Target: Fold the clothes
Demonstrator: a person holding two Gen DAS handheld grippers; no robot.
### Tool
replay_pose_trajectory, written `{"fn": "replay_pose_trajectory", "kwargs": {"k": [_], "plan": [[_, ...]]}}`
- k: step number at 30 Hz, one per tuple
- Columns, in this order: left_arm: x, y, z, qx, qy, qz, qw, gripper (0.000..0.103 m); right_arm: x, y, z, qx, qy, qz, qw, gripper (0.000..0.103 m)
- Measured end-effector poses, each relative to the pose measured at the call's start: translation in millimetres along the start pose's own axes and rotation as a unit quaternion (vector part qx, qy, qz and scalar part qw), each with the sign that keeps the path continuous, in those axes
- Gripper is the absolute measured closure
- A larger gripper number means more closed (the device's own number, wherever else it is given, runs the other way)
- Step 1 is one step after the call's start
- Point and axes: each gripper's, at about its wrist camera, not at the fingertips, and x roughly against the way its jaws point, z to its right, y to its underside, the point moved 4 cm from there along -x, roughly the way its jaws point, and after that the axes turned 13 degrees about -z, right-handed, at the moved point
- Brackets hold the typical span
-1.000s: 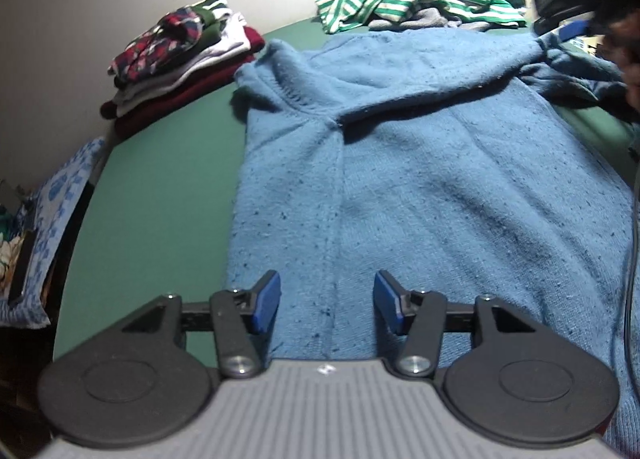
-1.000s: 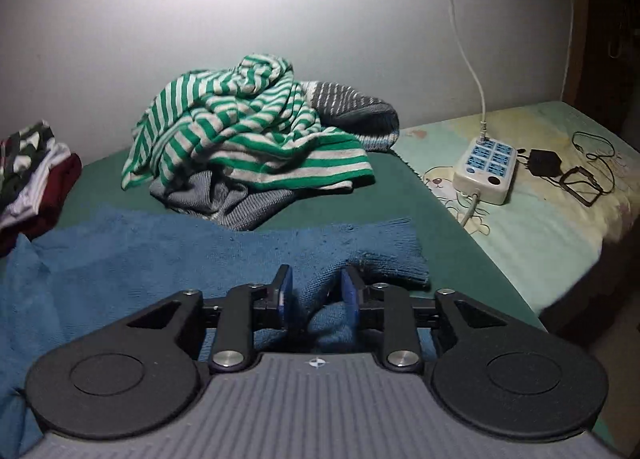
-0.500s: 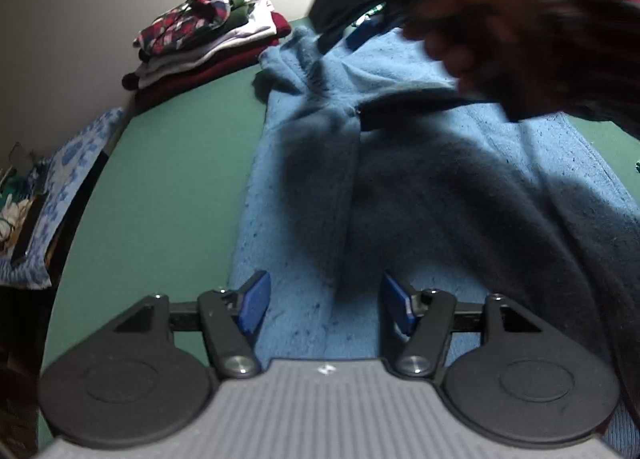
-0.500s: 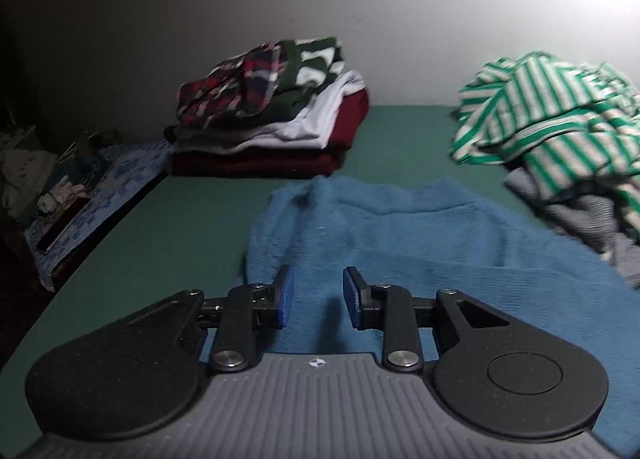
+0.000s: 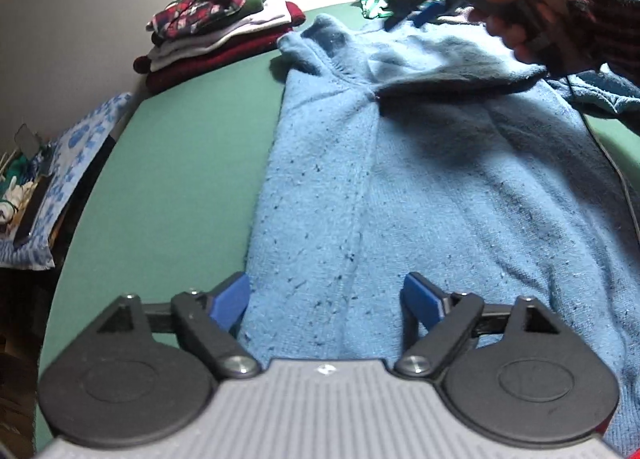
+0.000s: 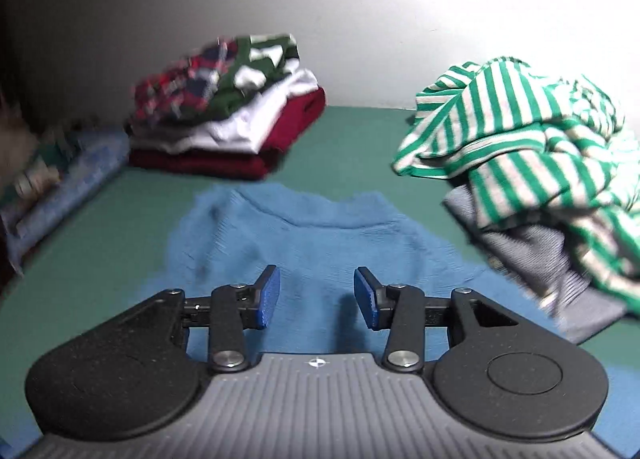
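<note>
A light blue sweater (image 5: 420, 187) lies flat on the green surface (image 5: 180, 163), one sleeve (image 5: 448, 63) folded across its chest. My left gripper (image 5: 326, 295) hovers over the near hem. Its jaws are opening wide, with cloth beneath them but nothing pinched. My right gripper (image 5: 412, 17), held by a hand with a plaid sleeve (image 5: 600, 7), hangs over the collar end. In the right wrist view the right gripper (image 6: 318, 295) is above the sweater's collar (image 6: 304, 215). These jaws are also opening, and the pads touch no cloth.
A stack of folded clothes (image 6: 224, 119) sits at the back left by the wall. A heap of green-striped and grey garments (image 6: 520, 131) lies at the back right. A blue patterned cloth (image 5: 72, 163) hangs off the left edge. A thin cable (image 5: 624, 187) runs down the right side.
My right gripper swung left from the sleeve cuff to the collar, and its jaws went from shut on blue cloth to open. My left gripper's jaws widened in place.
</note>
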Motion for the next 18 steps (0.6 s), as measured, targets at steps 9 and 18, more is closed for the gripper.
{"fn": "replay_pose_trajectory", "kwargs": {"k": [9,18], "plan": [[-2,-4,0,-0.002,0.004,-0.008,1.0000,0.013,8,17,6,0.092,0.016,0.012,0.996,0.096],[0,-7,8,-0.016,-0.002,-0.007,0.9998,0.016,1,28,23,0.074,0.091,0.012,0.993,0.098]]}}
